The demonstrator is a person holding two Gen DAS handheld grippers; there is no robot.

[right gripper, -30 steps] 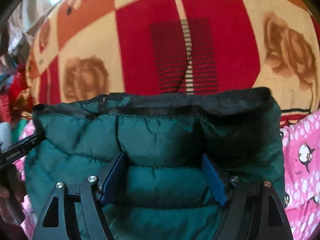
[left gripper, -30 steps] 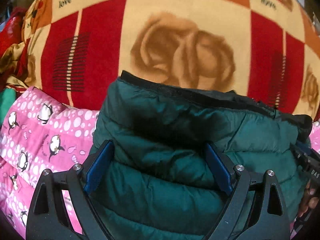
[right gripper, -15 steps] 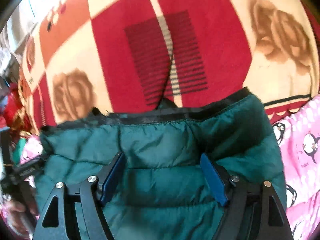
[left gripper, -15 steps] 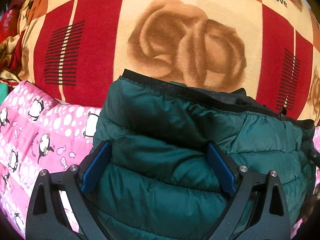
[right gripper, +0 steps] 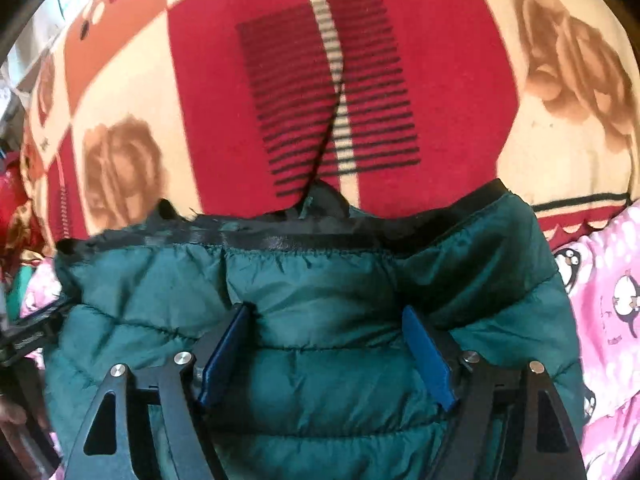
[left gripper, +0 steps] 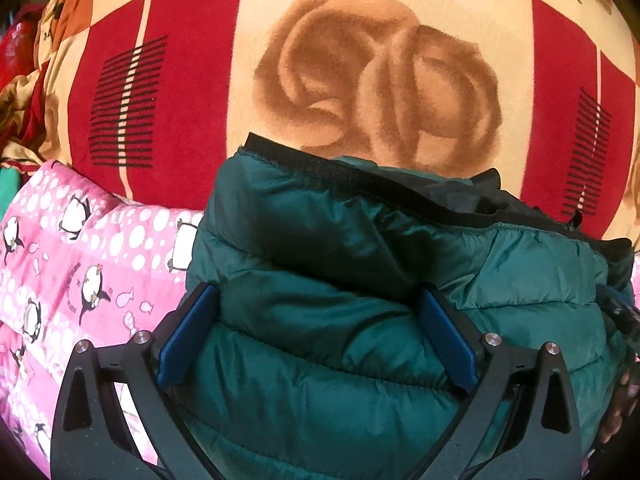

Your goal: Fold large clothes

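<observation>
Left wrist view: green puffer jacket (left gripper: 332,320) filling the lower half, folded edge with black trim toward 12 o'clock, resting on red-and-cream rose blanket (left gripper: 380,80). Left gripper (left gripper: 316,340) with jaws spread wide, blue pads (left gripper: 184,340) pressed into the quilting on either side of a padded bulge; gripping the jacket bulk, not fully closed. Pink penguin-print quilt (left gripper: 80,272) at 9 o'clock. Only here: "love" printed on the blanket at 11 and 1 o'clock; a bit of the other tool and fingertips at 4 o'clock edge.

Right wrist view: same jacket (right gripper: 312,300), right gripper (right gripper: 328,352) likewise spread, pads sunk into the fabric, holding a fold between them. Only here: thin black cord (right gripper: 328,136) running from the jacket's top edge toward 12 o'clock across a striped red square; left tool (right gripper: 32,336) at 9 o'clock with small white lettering, unreadable; penguin quilt (right gripper: 604,304) at 3 o'clock.

Against the frame one second back: blanket pattern larger and nearer in both views, jacket's trimmed edge lower relative to the rose, black lining more rumpled in the right view. Grip on the jacket unchanged both sides.
</observation>
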